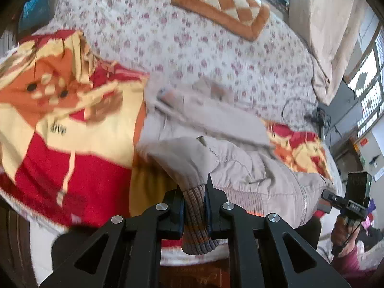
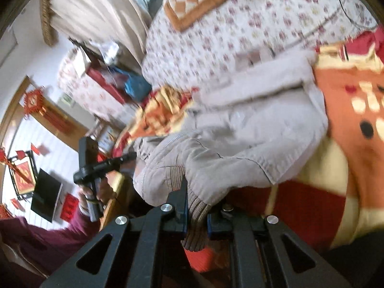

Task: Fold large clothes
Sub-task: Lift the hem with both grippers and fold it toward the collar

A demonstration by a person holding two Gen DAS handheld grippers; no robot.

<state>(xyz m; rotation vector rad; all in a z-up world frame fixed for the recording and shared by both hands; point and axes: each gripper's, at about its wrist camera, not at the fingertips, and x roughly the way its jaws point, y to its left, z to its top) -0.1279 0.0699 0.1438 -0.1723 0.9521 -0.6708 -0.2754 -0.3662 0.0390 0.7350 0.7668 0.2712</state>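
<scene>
A beige jacket (image 1: 242,165) with brown ribbed cuffs and hem lies on a red, orange and cream blanket (image 1: 72,129) on the bed. My left gripper (image 1: 195,189) is shut on a ribbed sleeve cuff (image 1: 195,220) of the jacket, and the sleeve folds over above it. My right gripper (image 2: 197,199) is shut on the other ribbed cuff (image 2: 195,225); the jacket (image 2: 252,129) spreads ahead of it. The right gripper also shows at the lower right of the left wrist view (image 1: 345,201), and the left gripper shows at the left of the right wrist view (image 2: 96,165).
A floral sheet (image 1: 187,48) covers the bed, with an orange checked cushion (image 1: 223,2) at its far side. A black cable (image 1: 300,110) lies on the sheet near the bed's right edge. A curtain (image 1: 331,19) hangs by the window.
</scene>
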